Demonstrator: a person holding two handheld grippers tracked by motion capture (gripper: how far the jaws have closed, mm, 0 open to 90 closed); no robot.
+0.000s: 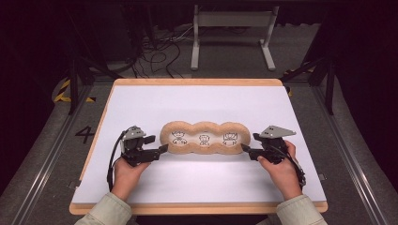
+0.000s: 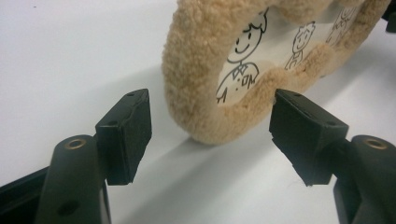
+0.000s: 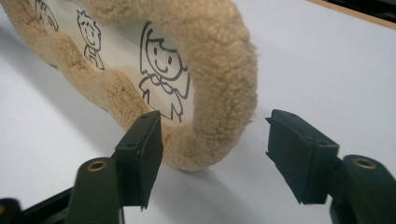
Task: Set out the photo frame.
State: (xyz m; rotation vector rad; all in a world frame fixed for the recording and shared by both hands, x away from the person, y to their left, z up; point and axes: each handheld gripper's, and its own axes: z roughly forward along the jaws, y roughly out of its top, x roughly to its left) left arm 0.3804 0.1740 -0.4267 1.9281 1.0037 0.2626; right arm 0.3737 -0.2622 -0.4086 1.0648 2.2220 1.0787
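Both tongs, left (image 1: pixel 162 148) and right (image 1: pixel 245 148), gape released at the ends of a fleecy cushion (image 1: pixel 205 138) lying crosswise on the desk (image 1: pixel 202 101).

plush tray (image 1: pixel 205 138) on table (image 1: pixel 197 101), between grippers

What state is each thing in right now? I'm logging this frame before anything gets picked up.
Fuzzy tan frame: lying flat on the table, not gripped, three cartoon figures facing up.
Left tool: open, at the frame's left end, jaws not closed on it.
Right tool: open, at the frame's right end.
White table: bare around the frame.
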